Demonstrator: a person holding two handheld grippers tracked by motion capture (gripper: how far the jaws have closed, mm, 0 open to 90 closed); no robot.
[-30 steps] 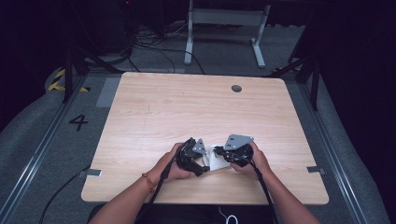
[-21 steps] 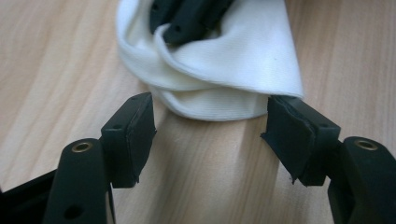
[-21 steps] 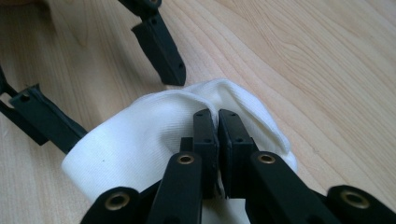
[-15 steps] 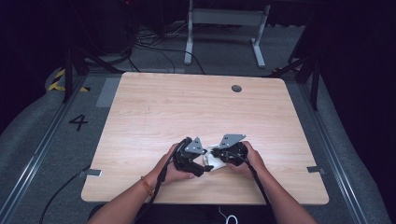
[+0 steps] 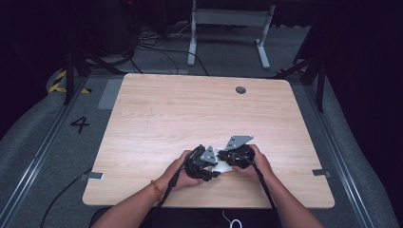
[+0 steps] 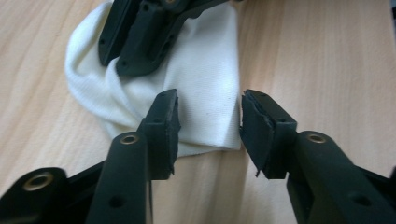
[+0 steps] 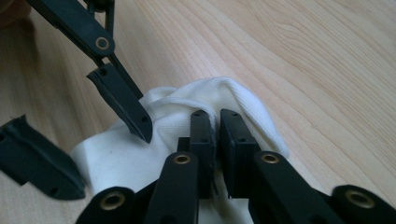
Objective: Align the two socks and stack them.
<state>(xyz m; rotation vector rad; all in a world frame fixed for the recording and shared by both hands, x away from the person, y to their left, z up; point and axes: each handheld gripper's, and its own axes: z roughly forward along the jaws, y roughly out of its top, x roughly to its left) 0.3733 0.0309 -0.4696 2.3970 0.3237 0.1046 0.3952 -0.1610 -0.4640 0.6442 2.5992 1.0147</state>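
A small white cloth (image 5: 221,155) lies crumpled on the wooden table (image 5: 190,109) near its front edge, between my two grippers. My right gripper (image 7: 217,116) is shut on a raised fold of the cloth (image 7: 243,100). My left gripper (image 6: 209,109) stands open low over the cloth (image 6: 205,70), one finger over the fabric and the other just past its edge above bare wood. The right gripper (image 6: 144,28) presses on the cloth's far side in the left gripper view. In the high view the left gripper (image 5: 208,166) and right gripper (image 5: 229,159) almost touch.
A round grommet (image 5: 241,90) sits in the table's far right part. Metal brackets (image 5: 321,173) stick out at the table's sides near the front. A grey frame (image 5: 228,19) and cables lie on the floor beyond the table.
Both grippers have drawn closer together over the cloth. The right gripper moved left toward the left one.
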